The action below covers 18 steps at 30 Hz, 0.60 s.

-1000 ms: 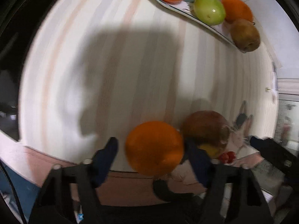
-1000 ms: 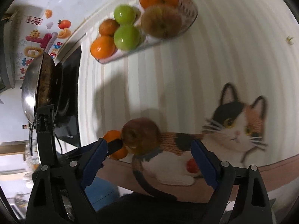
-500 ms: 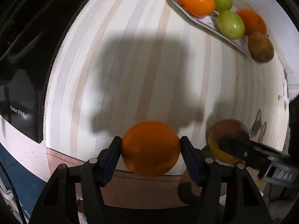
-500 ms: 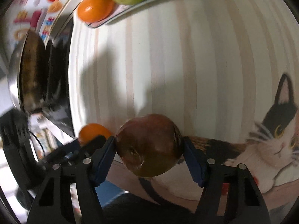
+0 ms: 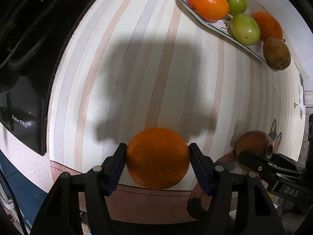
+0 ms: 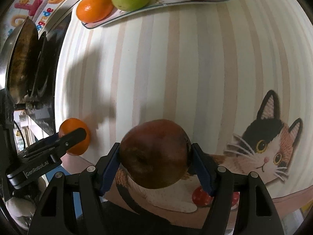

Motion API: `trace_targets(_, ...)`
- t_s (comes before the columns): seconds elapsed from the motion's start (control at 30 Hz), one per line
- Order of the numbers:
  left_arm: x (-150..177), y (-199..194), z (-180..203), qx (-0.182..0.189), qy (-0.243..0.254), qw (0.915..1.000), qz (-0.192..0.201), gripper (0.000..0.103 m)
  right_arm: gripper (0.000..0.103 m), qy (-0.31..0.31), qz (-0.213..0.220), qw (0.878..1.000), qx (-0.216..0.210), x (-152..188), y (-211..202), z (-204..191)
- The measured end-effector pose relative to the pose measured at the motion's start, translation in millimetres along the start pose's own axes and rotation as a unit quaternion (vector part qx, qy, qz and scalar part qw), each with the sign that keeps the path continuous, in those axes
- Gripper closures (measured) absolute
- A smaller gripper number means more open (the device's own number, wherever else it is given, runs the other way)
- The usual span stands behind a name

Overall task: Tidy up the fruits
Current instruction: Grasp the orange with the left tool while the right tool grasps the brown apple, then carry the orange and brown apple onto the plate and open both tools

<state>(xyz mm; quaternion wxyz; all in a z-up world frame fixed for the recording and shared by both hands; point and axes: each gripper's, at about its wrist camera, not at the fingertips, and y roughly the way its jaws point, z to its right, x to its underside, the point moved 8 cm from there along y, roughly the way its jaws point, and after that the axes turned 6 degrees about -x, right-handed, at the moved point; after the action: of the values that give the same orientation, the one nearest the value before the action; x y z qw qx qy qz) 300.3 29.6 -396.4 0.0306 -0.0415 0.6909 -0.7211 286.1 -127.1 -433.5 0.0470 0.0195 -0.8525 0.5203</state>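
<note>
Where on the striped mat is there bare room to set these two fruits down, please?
The widest free patch is the striped mat between the plate and the held orange, bordered by the black cooktop. More bare mat lies above the cat picture. The plate is crowded with fruit; the brown apple sits beside the orange.

Bench covered by a pale striped mat (image 6: 176, 62) with a calico cat print (image 6: 268, 143) at one end, hard shadows across it. Black glass cooktop (image 5: 25, 90) beside the mat, a metal wok (image 6: 21, 58) on it. Colourful cartoon stickers (image 6: 35, 4) on white wall behind.
</note>
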Motion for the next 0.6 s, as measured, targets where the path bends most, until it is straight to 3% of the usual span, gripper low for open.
trace_targets(0.37, -18.8, -23.3, 17.4, 0.008, 0.013, 0.9998, 0.009, 0.042, 0.033, 0.006, 0.034, 0.999, -0.013, -8.6, -19.1, 4.2)
trace_targets(0.6, -59.7, -82.4, 51.1, 0.050, 0.028, 0.9969, 0.054, 0.042, 0.033, 0.001, 0.086, 0.996, -0.036, -37.3, -71.2, -7.4)
